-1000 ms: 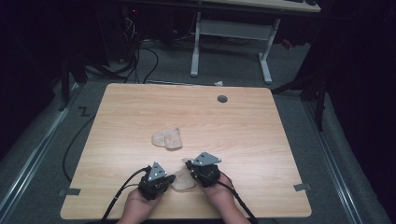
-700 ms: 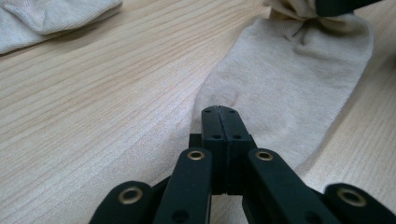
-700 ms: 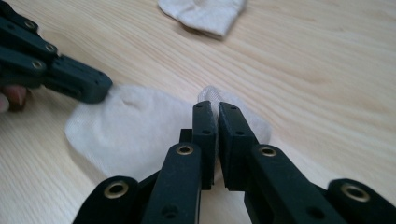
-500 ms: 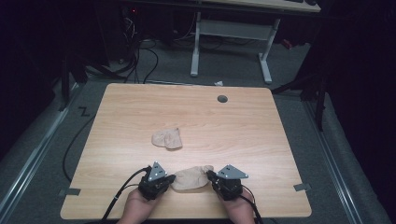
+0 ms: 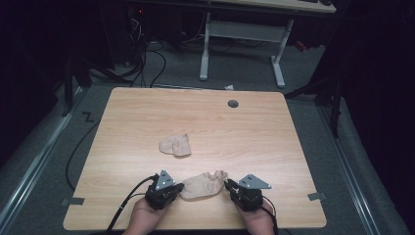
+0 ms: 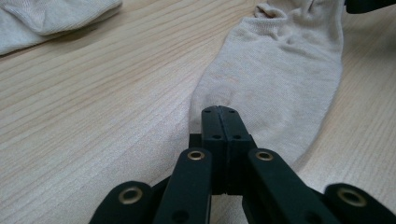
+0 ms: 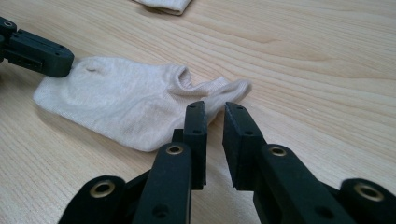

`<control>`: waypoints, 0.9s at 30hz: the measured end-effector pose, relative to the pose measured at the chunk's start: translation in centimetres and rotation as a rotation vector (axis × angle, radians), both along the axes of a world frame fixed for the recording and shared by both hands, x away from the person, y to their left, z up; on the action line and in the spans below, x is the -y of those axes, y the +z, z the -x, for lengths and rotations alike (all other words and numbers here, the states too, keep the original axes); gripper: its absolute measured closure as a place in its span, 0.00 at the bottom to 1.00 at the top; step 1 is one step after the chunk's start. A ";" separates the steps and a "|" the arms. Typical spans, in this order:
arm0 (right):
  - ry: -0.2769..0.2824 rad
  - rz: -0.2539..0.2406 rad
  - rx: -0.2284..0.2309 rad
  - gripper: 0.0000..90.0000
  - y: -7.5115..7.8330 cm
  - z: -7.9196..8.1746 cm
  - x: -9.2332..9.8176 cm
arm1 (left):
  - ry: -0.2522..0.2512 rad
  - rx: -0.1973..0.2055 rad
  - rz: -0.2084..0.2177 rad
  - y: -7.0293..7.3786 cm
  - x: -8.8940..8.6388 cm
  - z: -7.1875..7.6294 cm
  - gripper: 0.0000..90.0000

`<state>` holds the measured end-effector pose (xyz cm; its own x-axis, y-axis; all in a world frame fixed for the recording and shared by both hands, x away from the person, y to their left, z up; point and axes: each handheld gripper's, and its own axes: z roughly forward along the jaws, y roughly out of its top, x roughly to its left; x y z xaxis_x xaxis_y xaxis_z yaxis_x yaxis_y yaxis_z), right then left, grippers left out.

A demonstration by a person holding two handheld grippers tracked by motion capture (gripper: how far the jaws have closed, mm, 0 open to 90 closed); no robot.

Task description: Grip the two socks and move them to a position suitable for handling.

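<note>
A beige sock [image 5: 203,185] lies stretched flat near the front edge of the wooden table [image 5: 274,147]. My left gripper [image 5: 179,187] is shut on the sock's toe end [image 6: 261,79], with the fabric puckered at the tips. The same grip shows in the right gripper view, where the left gripper [image 7: 70,63] pinches the sock [image 7: 126,100]. My right gripper [image 7: 215,109] is open with a narrow gap, just right of the cuff and holding nothing; in the high view it [image 5: 229,185] sits at the sock's right end. A second beige sock [image 5: 174,145] lies bunched mid-table.
A round cable hole [image 5: 233,104] sits near the table's far edge. Tape marks [image 5: 317,196] lie on the floor by the front corners. Beyond the table stand a white desk frame [image 5: 240,29] and loose cables [image 5: 147,54] on the floor.
The right gripper moved right, away from the left one, drawing the bunched sock out flat. Its jaws now stand apart beside the cuff. The left gripper stayed put.
</note>
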<state>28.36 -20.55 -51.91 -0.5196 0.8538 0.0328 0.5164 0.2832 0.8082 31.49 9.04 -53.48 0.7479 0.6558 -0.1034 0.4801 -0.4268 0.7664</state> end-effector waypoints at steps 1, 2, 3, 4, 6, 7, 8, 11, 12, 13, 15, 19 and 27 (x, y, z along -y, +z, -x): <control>-0.001 0.001 -0.001 0.89 0.1 0.0 0.0 | 0.000 0.000 0.000 0.0 0.0 0.0 1.00; 0.000 0.000 0.008 0.89 0.3 0.0 -0.1 | 0.000 0.001 -0.001 0.0 0.0 0.0 1.00; 0.000 0.000 0.008 0.89 0.3 0.0 -0.1 | 0.000 0.001 0.000 0.0 0.0 0.0 1.00; 0.002 0.004 0.014 0.89 0.5 0.0 -0.1 | 0.001 0.003 -0.001 0.0 0.0 0.0 1.00; 0.008 0.006 0.022 0.89 0.9 -0.1 -0.3 | 0.001 0.002 -0.001 0.0 0.0 0.0 1.00; 0.008 0.006 0.022 0.89 0.9 -0.1 -0.3 | 0.001 0.002 -0.001 0.0 0.0 0.0 1.00; 0.008 0.005 0.025 0.89 1.0 -0.2 -0.4 | 0.002 0.003 -0.001 0.0 0.0 0.0 1.00; 0.019 0.013 0.035 0.89 1.5 -0.6 -0.8 | 0.001 0.002 -0.001 0.0 0.0 0.0 1.00; 0.019 0.013 0.035 0.89 1.5 -0.6 -0.8 | 0.001 0.003 -0.001 0.0 0.0 0.0 1.00; 0.023 0.015 0.038 0.89 1.6 -0.8 -1.0 | 0.001 0.003 -0.001 0.0 0.0 0.0 1.00; 0.034 0.023 0.043 0.89 1.9 -1.1 -1.4 | 0.001 0.002 -0.001 0.0 0.0 0.0 1.00; 0.027 0.043 0.031 0.89 1.5 -2.3 -1.8 | 0.001 0.003 -0.001 0.0 0.0 0.0 1.00; -0.014 0.121 -0.059 0.91 -0.8 -3.9 -0.7 | 0.001 0.003 -0.002 0.0 0.0 0.0 1.00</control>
